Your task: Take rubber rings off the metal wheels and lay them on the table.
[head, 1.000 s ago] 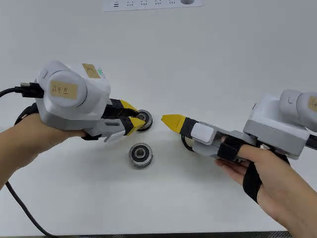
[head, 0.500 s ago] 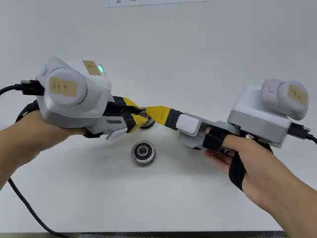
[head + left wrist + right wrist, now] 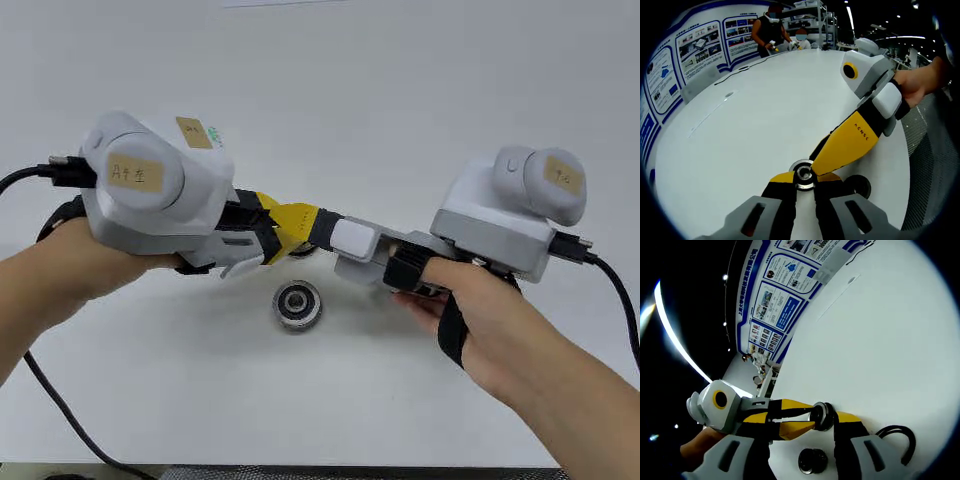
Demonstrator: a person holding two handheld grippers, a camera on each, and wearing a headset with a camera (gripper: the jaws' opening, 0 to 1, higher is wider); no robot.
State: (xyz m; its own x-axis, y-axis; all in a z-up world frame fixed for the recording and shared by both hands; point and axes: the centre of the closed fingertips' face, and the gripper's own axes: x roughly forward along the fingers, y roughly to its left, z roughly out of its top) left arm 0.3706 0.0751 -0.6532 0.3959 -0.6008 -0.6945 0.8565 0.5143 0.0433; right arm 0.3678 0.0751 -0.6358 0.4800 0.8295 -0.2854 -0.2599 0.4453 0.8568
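The left gripper [image 3: 800,181] is pinched on a wheel [image 3: 804,173], holding it just above the table [image 3: 400,120]. The right gripper [image 3: 824,422] meets it head-on, its jaws bracketing the same wheel, one on each side; whether they are actually pressing on it I cannot tell. A dark rubber band seems to sit around this wheel's rim, so its ring looks not yet off. A second wheel [image 3: 298,303] lies on the table just below the two grippers, its black ring on. A loose ring [image 3: 896,428] lies flat on the table near the right gripper. By that count, one ring is off, one is being worked on, and one remains.
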